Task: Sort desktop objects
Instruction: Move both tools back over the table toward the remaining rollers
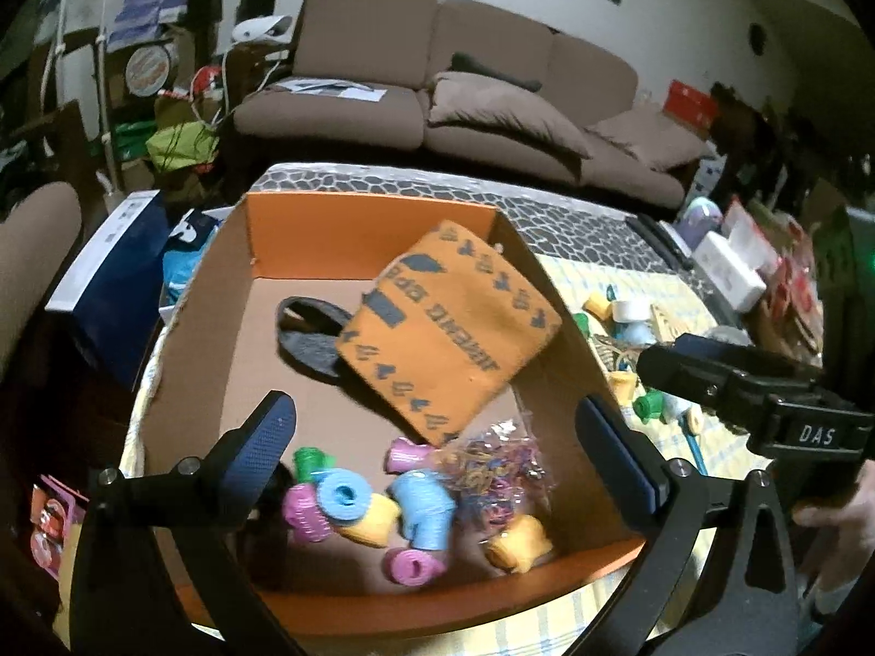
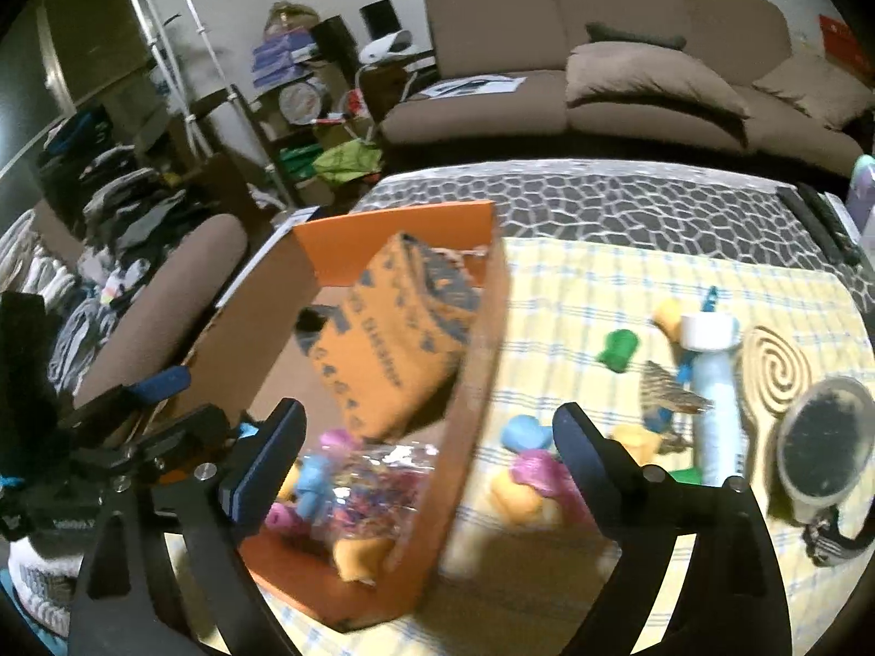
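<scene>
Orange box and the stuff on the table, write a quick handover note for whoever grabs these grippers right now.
Left gripper: open, empty, over the orange box.
Right gripper: open, empty, over the box's right wall.
In the box: orange pouch, bag of rubber bands, several small plastic toys.
Done: those are sorted.
Left: loose toys on the checked cloth right of the box, including a green one, plus a white bottle, spiral paddle and a round black-topped item.

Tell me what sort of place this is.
Most likely a lived-in living room: a brown sofa with cushions behind the table, cluttered shelves to the side, and piled clothes.
</scene>
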Tool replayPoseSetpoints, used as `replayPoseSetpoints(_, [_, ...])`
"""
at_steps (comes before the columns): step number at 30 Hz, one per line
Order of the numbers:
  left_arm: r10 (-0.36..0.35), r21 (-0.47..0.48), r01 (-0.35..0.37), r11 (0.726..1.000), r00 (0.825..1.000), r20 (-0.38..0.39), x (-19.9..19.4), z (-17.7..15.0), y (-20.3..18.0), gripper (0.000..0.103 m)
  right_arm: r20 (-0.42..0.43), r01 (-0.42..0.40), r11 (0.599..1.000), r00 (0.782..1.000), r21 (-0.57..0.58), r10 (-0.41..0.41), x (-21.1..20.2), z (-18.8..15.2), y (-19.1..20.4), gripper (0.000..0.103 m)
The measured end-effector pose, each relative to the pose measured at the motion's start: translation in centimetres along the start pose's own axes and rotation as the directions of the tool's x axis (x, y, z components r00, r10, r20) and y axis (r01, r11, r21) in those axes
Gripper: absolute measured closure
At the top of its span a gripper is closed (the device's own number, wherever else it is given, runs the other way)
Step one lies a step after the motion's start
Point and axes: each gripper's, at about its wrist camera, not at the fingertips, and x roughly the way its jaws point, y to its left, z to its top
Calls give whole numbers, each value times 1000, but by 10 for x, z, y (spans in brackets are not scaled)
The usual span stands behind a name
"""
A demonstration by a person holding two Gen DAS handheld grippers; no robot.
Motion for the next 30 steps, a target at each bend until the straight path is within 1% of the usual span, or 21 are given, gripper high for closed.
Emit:
replayPoseSetpoints(4, [-1, 24, 1, 1000, 1000, 3, 2, 0, -16, 0, 4, 20, 1000, 1000, 11, -20, -6, -2, -12, 8])
replayPoseSetpoints(9, [-9, 37, 9, 999, 1000, 3, 4, -1, -29, 0, 5, 43, 999, 999, 18, -43, -15, -7, -26, 6])
replayPoseSetpoints(15, [-18, 51, 18, 999, 1000, -2, 9, -1, -44, 0, 3, 67, 997, 998, 27, -67, -24, -13, -43, 5])
replayPoseSetpoints(27, [-73, 115, 75, 990, 997, -19, 21, -5, -85, 0, -11, 113, 992, 994, 65, -112, -32, -20, -77, 5])
replayPoseSetpoints(30, [-78, 111, 80, 991, 997, -25, 24, -6, -90, 0, -25, 110, 990, 994, 84, -108, -30, -23, -86, 5])
